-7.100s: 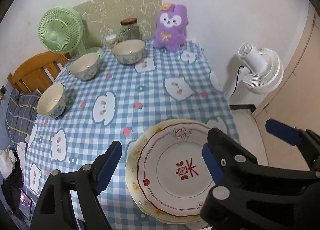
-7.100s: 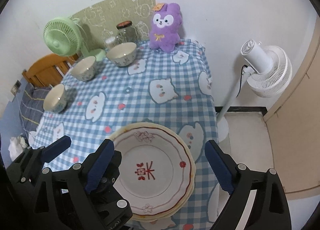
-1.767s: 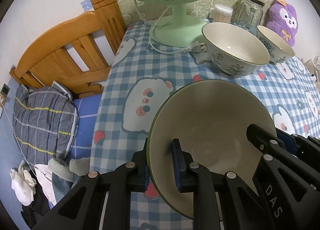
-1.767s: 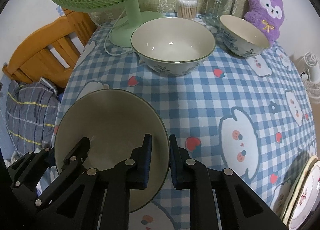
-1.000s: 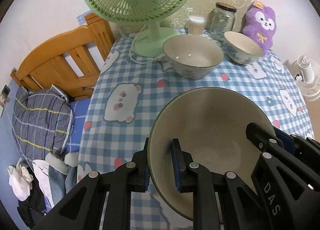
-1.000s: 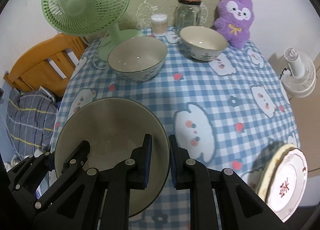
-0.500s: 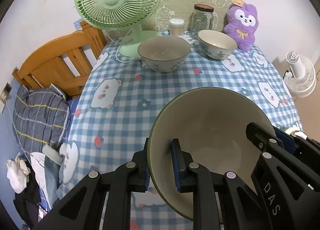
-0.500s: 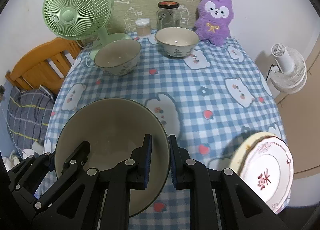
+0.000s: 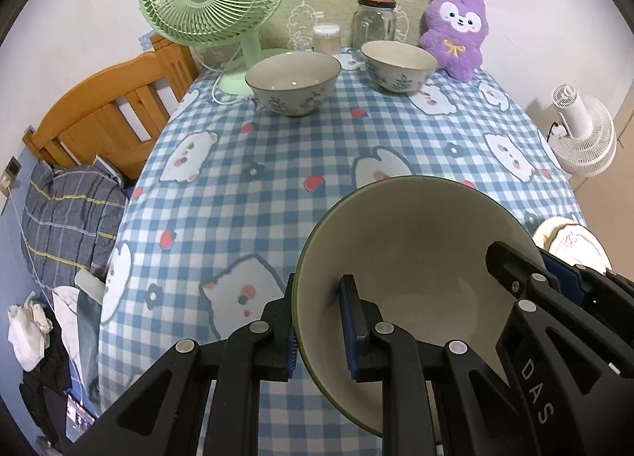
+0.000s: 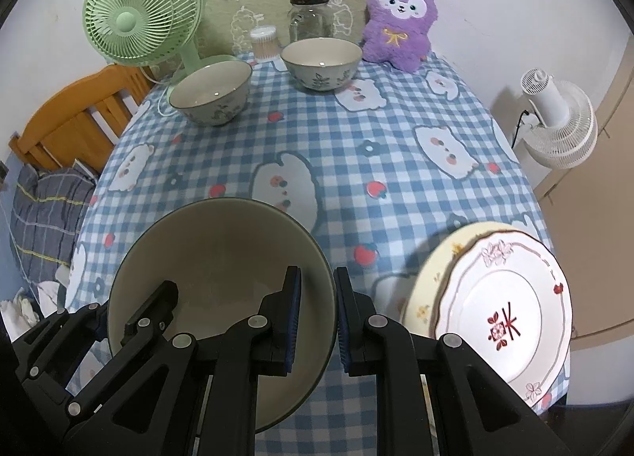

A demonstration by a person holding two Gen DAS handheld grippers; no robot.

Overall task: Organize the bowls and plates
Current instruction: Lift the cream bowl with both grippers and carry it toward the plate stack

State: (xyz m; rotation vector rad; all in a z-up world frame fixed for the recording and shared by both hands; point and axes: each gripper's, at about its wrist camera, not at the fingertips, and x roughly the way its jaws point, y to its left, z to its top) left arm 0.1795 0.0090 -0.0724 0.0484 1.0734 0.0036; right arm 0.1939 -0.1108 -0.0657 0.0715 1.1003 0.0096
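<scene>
Both grippers on one green-rimmed bowl (image 9: 416,257), held above the near part of the counter (image 10: 356,146). Left hand-held gripper (image 9: 317,331) pinches its left rim, right hand-held gripper (image 10: 315,321) pinches the right rim, one pad inside, one outside. Stacked plates (image 10: 511,317) sit at the near right edge. Two more bowls (image 10: 212,93) (image 10: 321,63) stand far back, beside the green fan (image 10: 138,20)

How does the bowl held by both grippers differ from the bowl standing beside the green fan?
The held bowl is lifted and tilted, its rim clamped by the left gripper and right gripper; the fan-side bowl stands upright and untouched on the tablecloth. Both have cream insides and dark rims.
</scene>
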